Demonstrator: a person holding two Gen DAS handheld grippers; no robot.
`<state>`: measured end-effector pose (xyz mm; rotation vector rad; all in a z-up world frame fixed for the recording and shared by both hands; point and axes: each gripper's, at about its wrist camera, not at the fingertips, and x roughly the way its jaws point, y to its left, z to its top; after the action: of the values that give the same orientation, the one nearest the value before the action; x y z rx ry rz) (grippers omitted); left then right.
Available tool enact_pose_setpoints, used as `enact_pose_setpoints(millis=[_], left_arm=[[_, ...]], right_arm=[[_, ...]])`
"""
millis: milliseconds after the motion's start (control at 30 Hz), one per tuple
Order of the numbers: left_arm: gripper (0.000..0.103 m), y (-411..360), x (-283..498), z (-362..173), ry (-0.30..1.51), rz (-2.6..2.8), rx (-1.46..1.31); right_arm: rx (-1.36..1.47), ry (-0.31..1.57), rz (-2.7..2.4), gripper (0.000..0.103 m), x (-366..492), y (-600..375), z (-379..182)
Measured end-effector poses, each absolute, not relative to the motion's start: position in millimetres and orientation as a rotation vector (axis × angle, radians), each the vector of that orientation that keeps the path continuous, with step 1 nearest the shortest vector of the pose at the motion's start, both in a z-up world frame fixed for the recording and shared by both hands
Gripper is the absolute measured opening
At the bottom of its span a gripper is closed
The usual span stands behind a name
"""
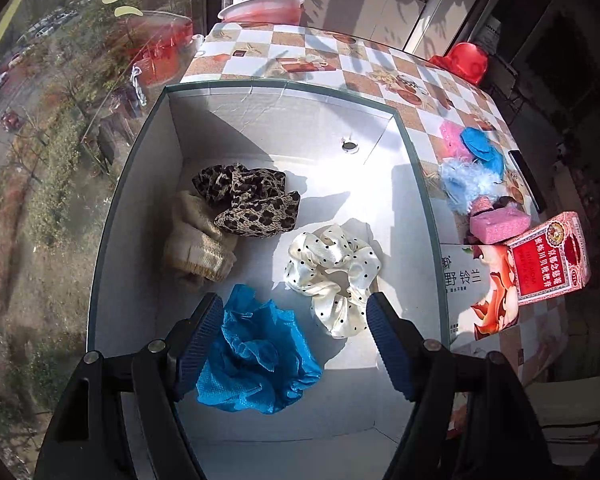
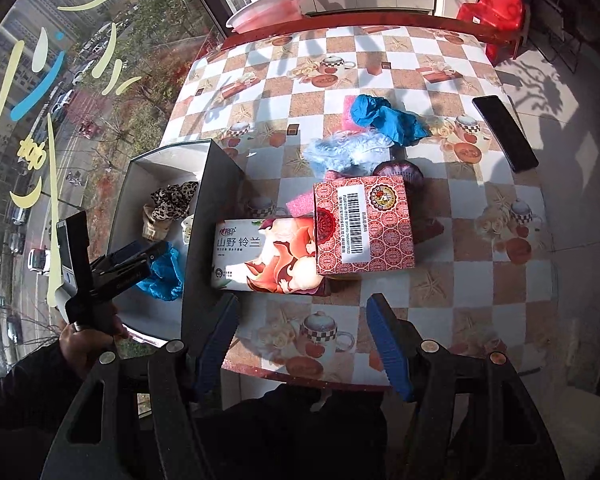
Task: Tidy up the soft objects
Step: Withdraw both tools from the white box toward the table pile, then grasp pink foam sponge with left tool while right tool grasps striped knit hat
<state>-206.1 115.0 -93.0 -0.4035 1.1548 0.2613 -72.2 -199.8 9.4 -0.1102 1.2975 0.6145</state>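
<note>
An open white-lined box [image 1: 420, 184] holds a leopard scrunchie [image 1: 248, 200], a beige knit item [image 1: 196, 240], a white polka-dot scrunchie [image 1: 336, 272] and a crumpled blue cover [image 1: 256, 352]. My left gripper [image 1: 292, 340] is open over the box, with the blue cover lying between its fingers. It also shows in the right wrist view [image 2: 140, 260]. On the table lie a second blue cover [image 2: 388, 116], a fluffy light-blue item [image 2: 348, 148] and pink sponges [image 1: 500, 224]. My right gripper [image 2: 304, 340] is open and empty above the table's near edge.
A tissue box [image 2: 260, 256] lies beside the white box, with a red medicine carton [image 2: 364, 224] on it. A black phone [image 2: 504, 132] lies at the table's right. A pink basin [image 2: 264, 10] and a red stool [image 2: 496, 12] stand beyond the table. A window is on the left.
</note>
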Motion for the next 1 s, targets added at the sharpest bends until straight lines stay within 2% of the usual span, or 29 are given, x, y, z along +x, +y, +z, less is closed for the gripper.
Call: enact_pose_setpoints(millis=[167,400,700,1000], left_arm=[[0.077,78,-191,-57,1.145,0.156,-0.379],[0.08,24,-106,-32,1.195,0.01,-0.371],[0.08,-3,-11,-84,1.449,-0.049,-0.439],[0.08,-14,17,-145,1.609,-0.084,-0.675]], right_arm=[[-0.022,1.297,0.542,0.067,-45,-228,5],[0.073,1.326,0.525,0.067,13,-246,-16],[0.134,1.493,0.558,0.067,97,-241,-85],[0.037,1.651,0.583,0.067,134,-211,-152]])
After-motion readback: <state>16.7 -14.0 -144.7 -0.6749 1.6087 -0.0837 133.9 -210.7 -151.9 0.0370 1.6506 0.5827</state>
